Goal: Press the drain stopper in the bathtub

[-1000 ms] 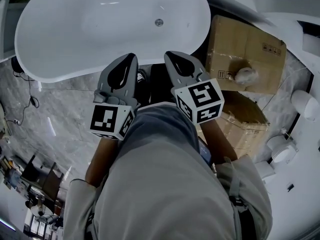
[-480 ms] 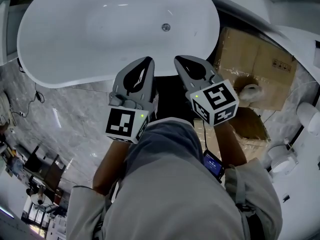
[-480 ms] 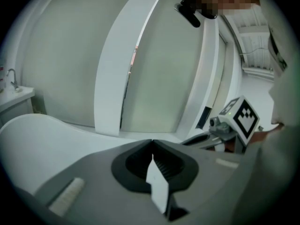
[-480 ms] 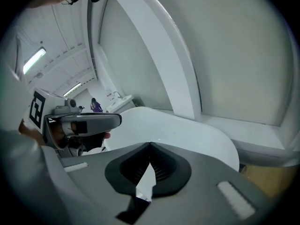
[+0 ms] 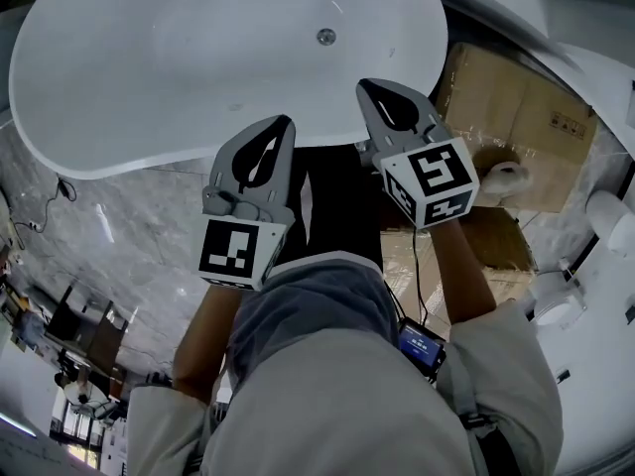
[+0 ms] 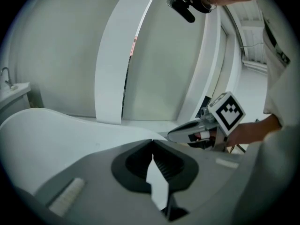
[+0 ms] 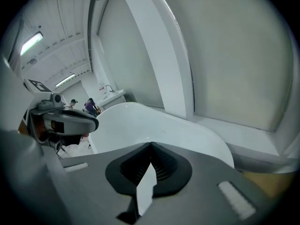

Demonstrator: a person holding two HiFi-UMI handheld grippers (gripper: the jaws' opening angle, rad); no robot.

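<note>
As the left tongs and right tongs, both shut and empty, are nearing the tub, the stopper is waiting unpressed.

Head view: looked steeply down past the person's torso onto the bathtub and marble floor. Both gripper views: rode low, close over the tub rim, faced level toward the white wall. All three shared the bathtub.
</note>
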